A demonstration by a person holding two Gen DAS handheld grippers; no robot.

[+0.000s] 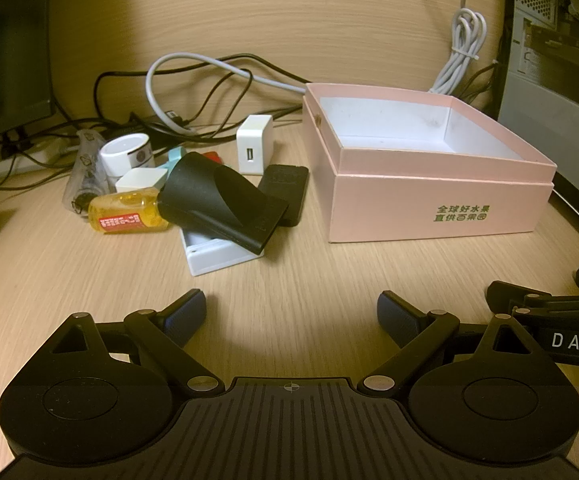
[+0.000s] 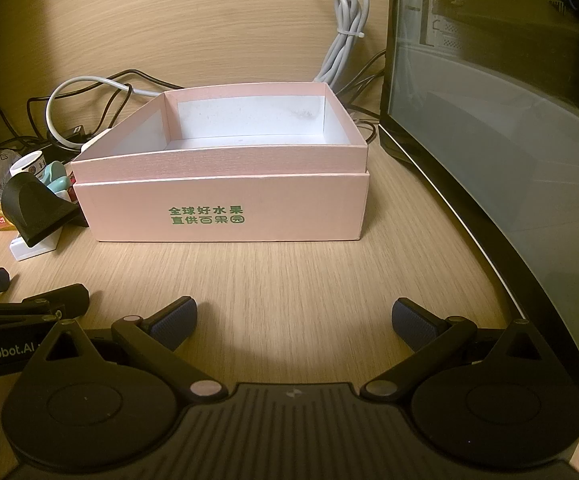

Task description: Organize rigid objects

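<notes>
A pink open box (image 1: 441, 204) (image 2: 225, 208) with green print stands on the wooden desk; its white inside holds nothing. Left of it lies a heap of small items: a black curved nozzle (image 1: 221, 200) (image 2: 35, 212) resting on a white tray piece (image 1: 217, 254), a yellow bottle (image 1: 129, 210), a white USB charger (image 1: 254, 146), a white round jar (image 1: 127, 152), a flat black piece (image 1: 287, 190). My left gripper (image 1: 291, 316) is open, short of the heap. My right gripper (image 2: 293, 322) is open, facing the box front.
Black and grey cables (image 1: 193, 80) tangle behind the heap. A tied white cable bundle (image 2: 347, 28) hangs behind the box. A computer case (image 2: 489, 160) with a glass side walls off the right. A dark monitor (image 1: 5, 60) stands at the far left.
</notes>
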